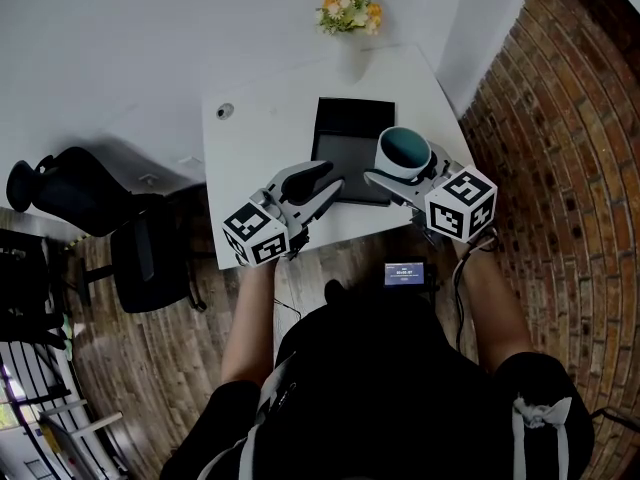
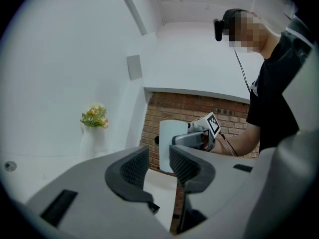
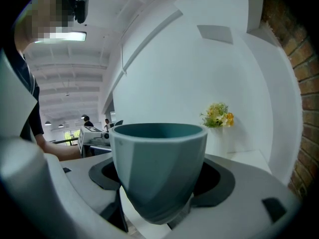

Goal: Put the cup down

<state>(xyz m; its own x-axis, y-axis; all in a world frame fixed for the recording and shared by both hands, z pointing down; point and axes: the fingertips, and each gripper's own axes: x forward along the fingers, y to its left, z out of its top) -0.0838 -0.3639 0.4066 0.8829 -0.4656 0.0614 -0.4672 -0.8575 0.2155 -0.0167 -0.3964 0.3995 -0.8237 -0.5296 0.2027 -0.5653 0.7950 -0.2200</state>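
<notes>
The right gripper (image 1: 408, 175) has its jaws closed round a teal cup (image 3: 158, 168), held upright over the front right of the white table (image 1: 260, 138), at the right edge of a black mat (image 1: 350, 133). The left gripper (image 2: 155, 166) is alongside over the mat's near edge, jaws a narrow gap apart with nothing between them. Flowers (image 1: 350, 8) stand at the far edge.

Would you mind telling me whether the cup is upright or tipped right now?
Upright: the cup sits clamped in the right tongs with its rim level and its mouth facing up.
</notes>
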